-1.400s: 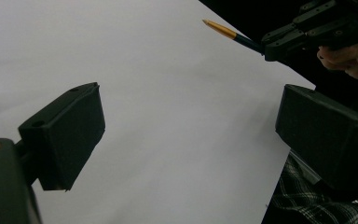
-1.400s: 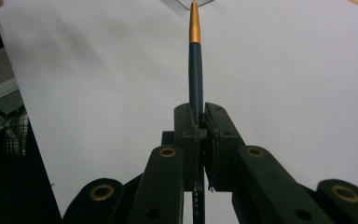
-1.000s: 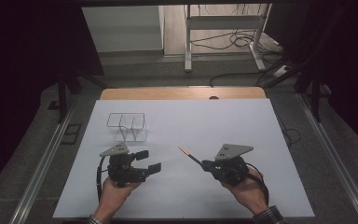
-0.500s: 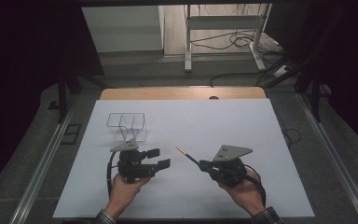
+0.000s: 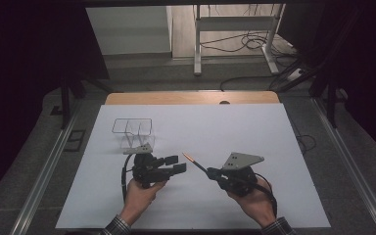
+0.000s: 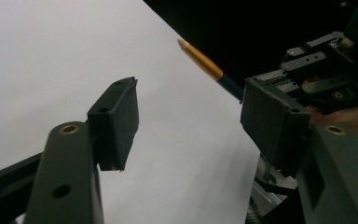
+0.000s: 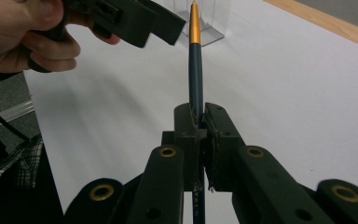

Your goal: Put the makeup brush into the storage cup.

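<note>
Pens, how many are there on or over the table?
1. The pen is clamped in the right gripper, held above the table with its orange tip toward the open left gripper. The clear holder looks empty.

left gripper [image 6: 189, 123]: fingers [image 6: 116, 121] spread wide, nothing between them
pen [image 6: 207, 65]: orange tip at 12 o'clock, dark barrel running toward 3 o'clock, held off the surface
right gripper [image 6: 317, 70]: at 2 o'clock, gripping pen barrel
surface [image 6: 65, 51]: white
</note>
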A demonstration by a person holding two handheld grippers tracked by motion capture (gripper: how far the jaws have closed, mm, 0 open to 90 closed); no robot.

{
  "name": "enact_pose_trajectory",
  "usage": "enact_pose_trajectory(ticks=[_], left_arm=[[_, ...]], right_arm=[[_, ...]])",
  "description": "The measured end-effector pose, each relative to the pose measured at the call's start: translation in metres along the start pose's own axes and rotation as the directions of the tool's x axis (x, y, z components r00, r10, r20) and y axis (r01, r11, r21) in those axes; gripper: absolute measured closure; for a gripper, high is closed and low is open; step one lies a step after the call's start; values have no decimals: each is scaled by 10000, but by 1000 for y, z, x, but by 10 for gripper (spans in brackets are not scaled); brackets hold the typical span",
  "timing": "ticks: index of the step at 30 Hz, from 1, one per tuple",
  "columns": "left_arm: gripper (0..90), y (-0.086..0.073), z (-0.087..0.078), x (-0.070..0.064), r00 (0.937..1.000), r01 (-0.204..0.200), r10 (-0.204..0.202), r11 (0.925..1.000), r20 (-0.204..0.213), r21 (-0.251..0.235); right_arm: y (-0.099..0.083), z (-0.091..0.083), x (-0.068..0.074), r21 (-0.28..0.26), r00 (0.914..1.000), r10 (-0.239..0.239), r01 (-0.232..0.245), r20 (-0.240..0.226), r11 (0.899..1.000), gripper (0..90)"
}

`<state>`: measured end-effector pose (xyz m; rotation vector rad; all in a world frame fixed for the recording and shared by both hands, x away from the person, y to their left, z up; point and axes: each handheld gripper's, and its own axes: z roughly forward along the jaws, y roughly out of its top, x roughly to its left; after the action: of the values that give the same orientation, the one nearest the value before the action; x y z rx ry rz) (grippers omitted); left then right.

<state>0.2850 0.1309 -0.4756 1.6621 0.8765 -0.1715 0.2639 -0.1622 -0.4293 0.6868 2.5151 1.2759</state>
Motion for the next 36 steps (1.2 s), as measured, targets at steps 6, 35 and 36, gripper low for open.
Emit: enact_pose_trajectory(ticks=[6, 35, 36], left_arm=[[417, 0, 6, 1, 9990, 224, -223, 9997, 392, -22], [604, -2, 15, 6, 9785, 1064, -1044, 9943, 1776, -18], [609, -2, 15, 6, 9779, 1086, -1063, 9941, 1800, -28]], right_arm=[[1, 3, 3, -20, 9999, -127, 127, -42, 9999, 838], [2, 10, 10, -87, 9992, -343, 341, -225, 9994, 838], [2, 11, 10, -81, 9991, -346, 344, -232, 9994, 838]])
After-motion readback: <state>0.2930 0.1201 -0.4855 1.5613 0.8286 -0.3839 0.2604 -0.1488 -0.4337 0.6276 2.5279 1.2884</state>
